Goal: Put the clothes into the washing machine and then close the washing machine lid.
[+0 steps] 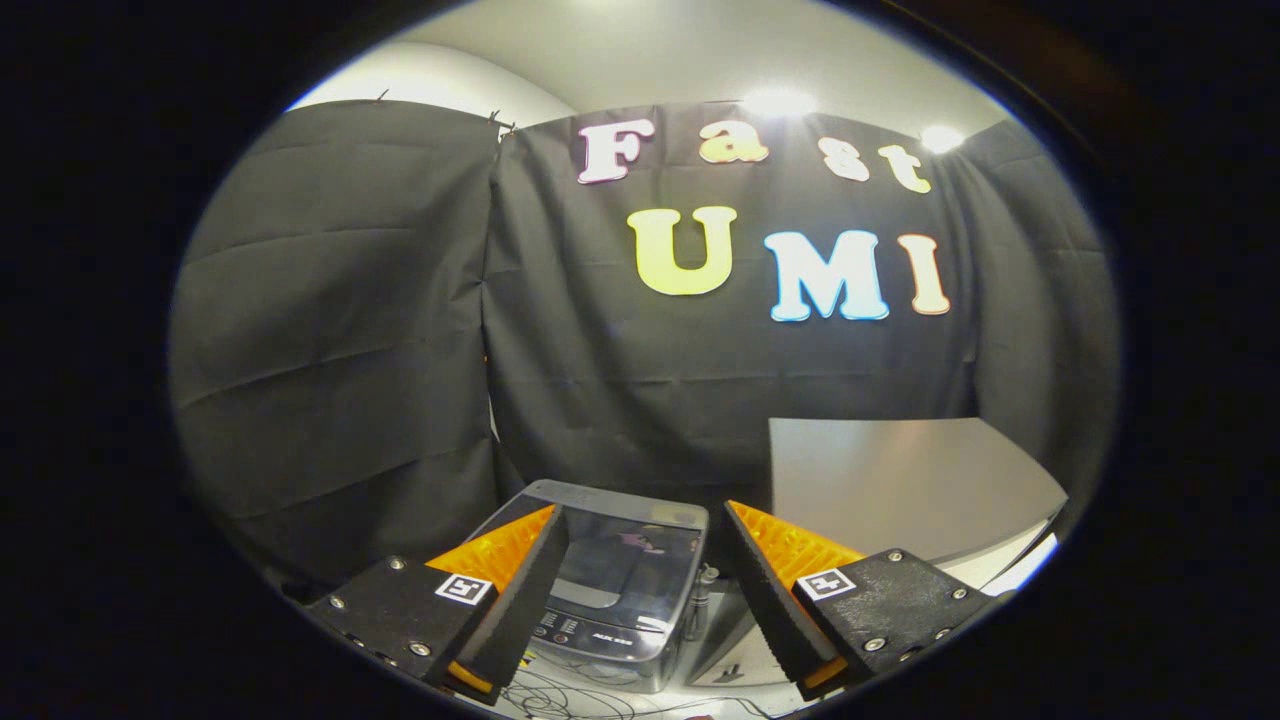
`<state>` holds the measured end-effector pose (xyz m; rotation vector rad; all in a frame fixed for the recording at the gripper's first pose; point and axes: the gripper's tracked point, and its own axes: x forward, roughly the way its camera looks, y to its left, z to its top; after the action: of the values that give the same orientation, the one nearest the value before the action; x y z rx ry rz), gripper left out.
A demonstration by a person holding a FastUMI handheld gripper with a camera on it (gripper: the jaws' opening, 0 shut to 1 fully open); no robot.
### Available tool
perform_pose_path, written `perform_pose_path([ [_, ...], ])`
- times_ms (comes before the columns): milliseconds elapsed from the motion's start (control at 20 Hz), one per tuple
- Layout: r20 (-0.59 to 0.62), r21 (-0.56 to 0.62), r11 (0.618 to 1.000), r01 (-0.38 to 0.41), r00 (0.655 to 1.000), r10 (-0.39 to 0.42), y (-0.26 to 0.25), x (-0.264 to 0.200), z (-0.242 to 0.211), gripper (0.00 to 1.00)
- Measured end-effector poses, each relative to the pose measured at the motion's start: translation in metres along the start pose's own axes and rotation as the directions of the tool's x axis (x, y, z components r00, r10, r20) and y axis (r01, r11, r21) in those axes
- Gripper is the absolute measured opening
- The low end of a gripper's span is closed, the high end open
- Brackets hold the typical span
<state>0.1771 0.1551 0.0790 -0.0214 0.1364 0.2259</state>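
The gripper (640,590) is standing open, with nothing between its two fingers (520,590). The foam-faced fingers are spreading wide apart, and the washer (620,590) is showing through the gap between them.

The washer is lying ahead of the fingers and below them, well short of the black cloth wall (700,380) behind it. It is a small top-loading unit. Its lid (625,555) is a dark, glossy, see-through panel and appears to be lying flat on the washer's top, that is, down rather than raised. A control strip (590,630) is running along the washer's near edge, facing the gripper. The washer's long axis is running from that near edge away toward the wall, roughly in line with the direction the fingers are pointing.

Right of the washer, a grey table (900,480) is standing higher than the washer's top. Its visible surface is carrying no garment. Thin cables (560,700) are lying on the floor in front of the washer.

The clothes cannot be located from this view. Faint shapes are showing in the lid, but whether they are reflections or contents cannot be told.

Judgement: the task is at its start. The coming move is depending on a descent forward and down toward the washer, since the gripper is riding well above it.
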Motion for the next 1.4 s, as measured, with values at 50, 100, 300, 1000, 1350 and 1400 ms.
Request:
perform_pose_path([
  [50, 0.008, 0.0, 1.0, 0.01, 1.0, -0.01, -0.007, -0.008, 0.002, 0.95],
  [100, 0.016, 0.003, 1.0, 0.019, 1.0, -0.019, -0.015, -0.017, 0.003, 0.95],
  [300, 0.038, 0.02, 0.998, 0.057, 0.998, -0.058, -0.045, -0.047, 0.005, 0.95],
  [1000, 0.106, 0.047, 0.978, 0.205, 0.972, -0.209, -0.134, -0.138, 0.001, 0.95],
  [1350, 0.131, 0.056, 0.965, 0.255, 0.957, -0.261, -0.154, -0.164, -0.012, 0.95],
  [1400, 0.13, 0.057, 0.964, 0.26, 0.955, -0.265, -0.156, -0.166, -0.016, 0.95],
])
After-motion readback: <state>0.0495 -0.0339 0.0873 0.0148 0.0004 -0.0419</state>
